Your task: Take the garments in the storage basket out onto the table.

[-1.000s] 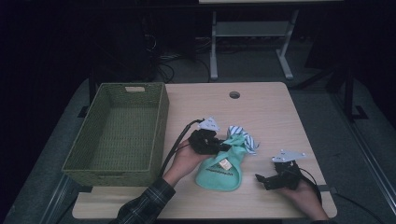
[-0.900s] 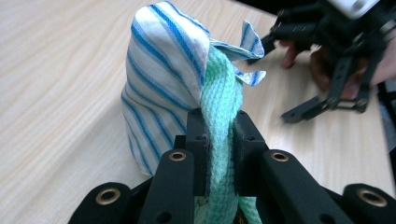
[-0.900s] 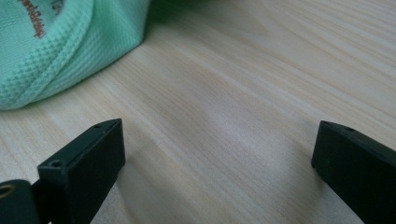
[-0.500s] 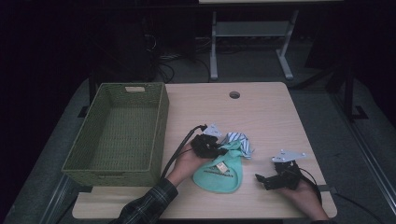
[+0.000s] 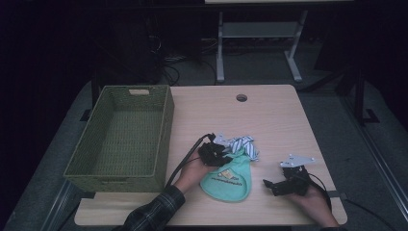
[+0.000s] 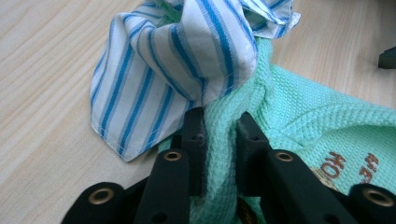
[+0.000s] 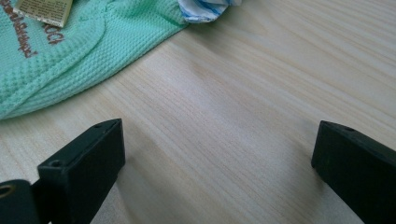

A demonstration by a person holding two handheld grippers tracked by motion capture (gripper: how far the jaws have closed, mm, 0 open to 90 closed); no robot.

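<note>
Dim room, pale wood table [image 5: 269, 115] w/ a cable hole at the far side and a green wicker basket [image 5: 122, 134] on its left part, nothing in it as far as the high view shows.

Key relation: the mint waffle cloth [image 5: 227, 178] lies near-centre, rounded end toward the person, long axis running near-to-far, its far end bunched under a blue-striped cloth [image 5: 243, 144]. The left gripper [image 5: 214, 154] sits right at that bunched end; in the left gripper view its jaws are closed on a fold of the mint cloth [image 6: 299, 121], the striped cloth [image 6: 187, 60] draped just beyond the tips. Basket is to the left of this grip, so the left hand is the nearer one for any carry that way, probably.

The right gripper [image 5: 284, 183] rests on the table right of the mint cloth, not touching; jaws wide apart over bare wood, cloth edge [image 7: 70, 56] off toward its far left.

Vs 0.5 s ago: left gripper has crept slightly nearer/left w/ the cloth bunching; right gripper is unmoved.
</note>
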